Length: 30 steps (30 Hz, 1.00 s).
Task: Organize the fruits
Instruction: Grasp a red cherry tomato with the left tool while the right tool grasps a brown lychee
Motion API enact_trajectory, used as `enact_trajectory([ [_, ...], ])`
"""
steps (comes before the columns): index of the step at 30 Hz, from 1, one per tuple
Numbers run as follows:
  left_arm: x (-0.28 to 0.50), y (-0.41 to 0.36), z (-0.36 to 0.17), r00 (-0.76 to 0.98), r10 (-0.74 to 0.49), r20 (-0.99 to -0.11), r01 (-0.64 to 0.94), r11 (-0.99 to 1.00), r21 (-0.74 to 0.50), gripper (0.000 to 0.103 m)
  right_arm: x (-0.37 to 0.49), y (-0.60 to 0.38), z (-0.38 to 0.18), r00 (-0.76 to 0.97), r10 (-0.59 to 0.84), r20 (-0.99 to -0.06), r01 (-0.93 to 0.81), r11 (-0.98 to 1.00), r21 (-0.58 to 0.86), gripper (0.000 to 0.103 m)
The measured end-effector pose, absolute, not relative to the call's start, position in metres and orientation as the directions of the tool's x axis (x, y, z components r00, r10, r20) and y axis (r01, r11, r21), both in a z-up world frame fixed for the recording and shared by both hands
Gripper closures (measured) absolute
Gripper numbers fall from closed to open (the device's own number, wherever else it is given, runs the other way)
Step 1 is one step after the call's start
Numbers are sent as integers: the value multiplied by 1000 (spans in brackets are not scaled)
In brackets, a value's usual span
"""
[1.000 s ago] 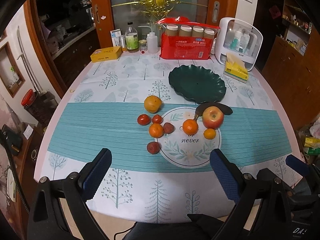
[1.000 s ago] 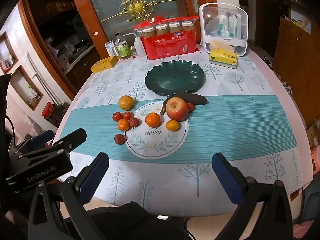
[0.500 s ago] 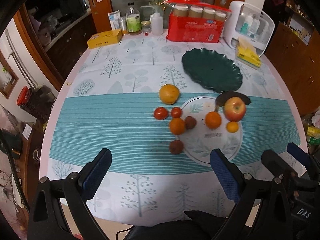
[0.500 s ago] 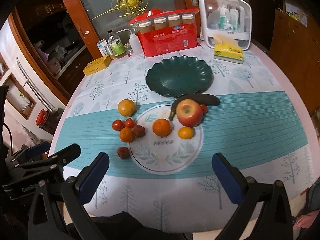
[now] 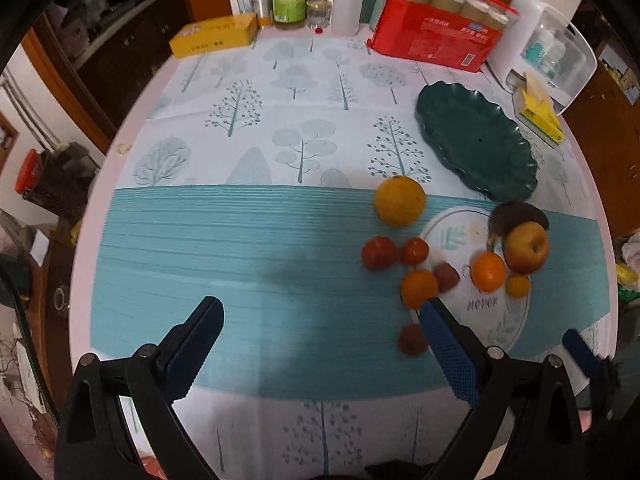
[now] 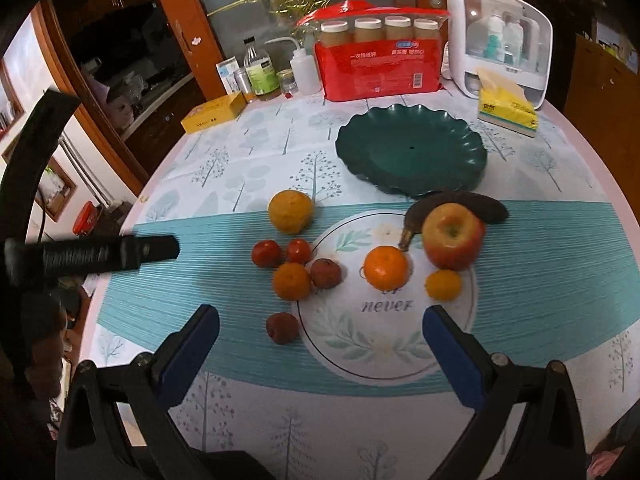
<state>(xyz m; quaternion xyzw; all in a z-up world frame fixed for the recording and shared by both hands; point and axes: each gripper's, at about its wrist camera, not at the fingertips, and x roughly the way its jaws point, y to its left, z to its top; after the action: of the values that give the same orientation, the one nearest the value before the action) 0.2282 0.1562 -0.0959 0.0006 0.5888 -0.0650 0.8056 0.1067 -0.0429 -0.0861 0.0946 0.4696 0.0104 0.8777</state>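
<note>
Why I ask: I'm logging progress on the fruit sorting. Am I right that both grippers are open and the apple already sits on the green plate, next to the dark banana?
Not quite. The apple is not on the green plate; it lies on the tablecloth in front of it, against the dark banana. The plate holds nothing, as the right wrist view shows. Both the left gripper and the right gripper are open.

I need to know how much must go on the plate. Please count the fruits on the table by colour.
Orange or yellow-orange: 4
Bright red, small and round: 2
Dull dark red: 2
Red-yellow apple: 1
Dark banana: 1
Total: 10
</note>
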Motion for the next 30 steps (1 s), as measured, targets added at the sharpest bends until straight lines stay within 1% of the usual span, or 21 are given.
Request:
enact_trajectory([
  [3,248,155,-112,261,-134,-956,117,987,-106,6,115,-30,-98,547,82,-833,70,987,143,7],
  [6,266,151,-133,187,-186,-965,132,978,-163,7,123,-21,-108,513,54,-857,97,988,121,10],
  [8,277,147,-149,140,-209,-968,131,973,-191,10,127,-15,-115,492,47,-869,107,988,114,11],
  [14,296,132,-182,81,-244,-966,151,961,-230,17,136,-3,-139,419,61,-906,123,985,123,26],
  [16,301,126,-192,67,-246,-967,162,959,-232,19,137,0,-147,398,73,-915,121,984,131,35],
  [18,305,121,-202,42,-245,-969,165,958,-236,21,139,4,-157,371,99,-924,121,981,154,39],
  [19,306,119,-205,27,-246,-969,166,957,-239,24,140,5,-162,356,111,-928,124,979,164,42],
  [20,308,117,-209,17,-247,-969,166,956,-241,28,141,6,-165,345,116,-931,127,978,168,43],
  [21,309,115,-212,9,-248,-969,169,955,-244,30,142,7,-168,339,118,-934,128,977,169,45],
  [26,312,102,-219,-4,-265,-964,201,944,-260,31,147,13,-180,312,121,-943,138,976,170,50],
  [30,314,96,-219,15,-266,-964,227,940,-256,35,151,17,-187,301,123,-946,135,976,170,55],
])
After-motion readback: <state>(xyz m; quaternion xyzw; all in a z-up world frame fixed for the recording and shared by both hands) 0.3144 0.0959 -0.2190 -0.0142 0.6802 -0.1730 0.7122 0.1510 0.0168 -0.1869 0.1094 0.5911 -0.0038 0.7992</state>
